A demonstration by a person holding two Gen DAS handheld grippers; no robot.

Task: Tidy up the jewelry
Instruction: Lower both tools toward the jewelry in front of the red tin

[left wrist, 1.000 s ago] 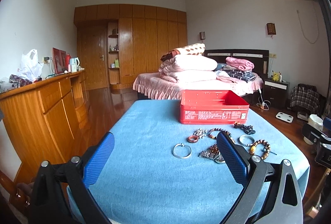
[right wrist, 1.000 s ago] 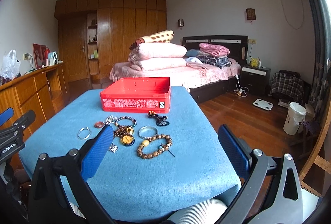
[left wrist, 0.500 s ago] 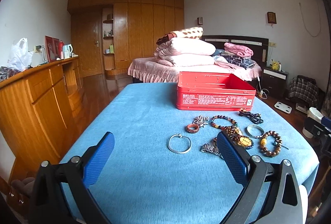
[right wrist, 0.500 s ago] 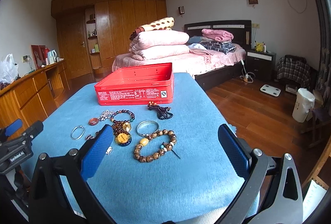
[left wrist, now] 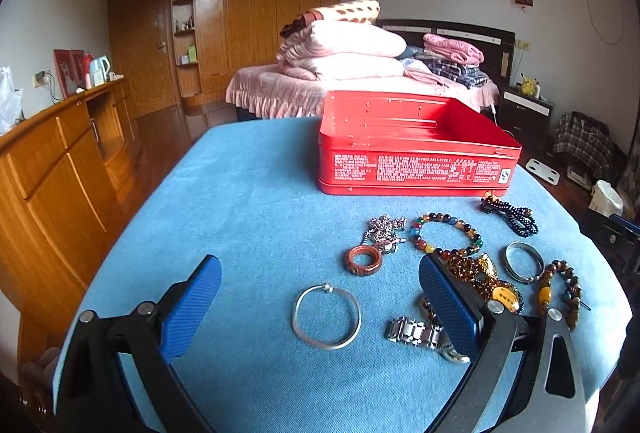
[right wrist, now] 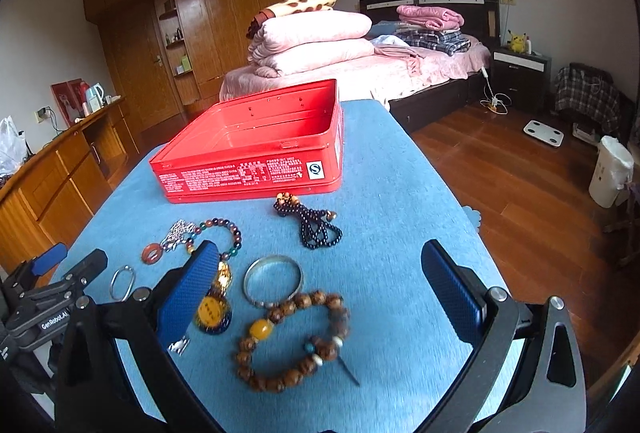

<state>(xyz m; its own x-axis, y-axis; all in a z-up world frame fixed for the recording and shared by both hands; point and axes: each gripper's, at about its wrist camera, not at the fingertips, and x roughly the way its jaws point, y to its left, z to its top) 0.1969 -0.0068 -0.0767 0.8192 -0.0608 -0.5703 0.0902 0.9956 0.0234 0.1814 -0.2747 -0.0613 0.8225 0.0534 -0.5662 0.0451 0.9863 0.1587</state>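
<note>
An open, empty red tin box [left wrist: 416, 157] [right wrist: 256, 149] stands on the blue cloth-covered table [left wrist: 248, 217]. Several pieces of jewelry lie in front of it: a thin silver bangle [left wrist: 326, 315], a brown ring [left wrist: 363, 261], a colourful bead bracelet [left wrist: 444, 233], a black bead string [right wrist: 314, 221], a wide silver bangle [right wrist: 273, 281], a wooden bead bracelet [right wrist: 294, 341], a yellow pendant [right wrist: 212, 313] and a metal watch band [left wrist: 416, 331]. My left gripper [left wrist: 320, 305] is open just above the thin bangle. My right gripper [right wrist: 320, 293] is open over the wide bangle and wooden bracelet.
A wooden sideboard [left wrist: 52, 169] stands to the left of the table. A bed with piled bedding [left wrist: 344, 61] is behind it. Wooden floor, a white bin [right wrist: 610, 173] and a scale [right wrist: 544, 131] lie to the right. The left gripper shows at the right wrist view's left edge [right wrist: 52, 285].
Both grippers have moved forward and down toward the jewelry; the box and pieces appear larger. Both stay open. No piece has moved.
</note>
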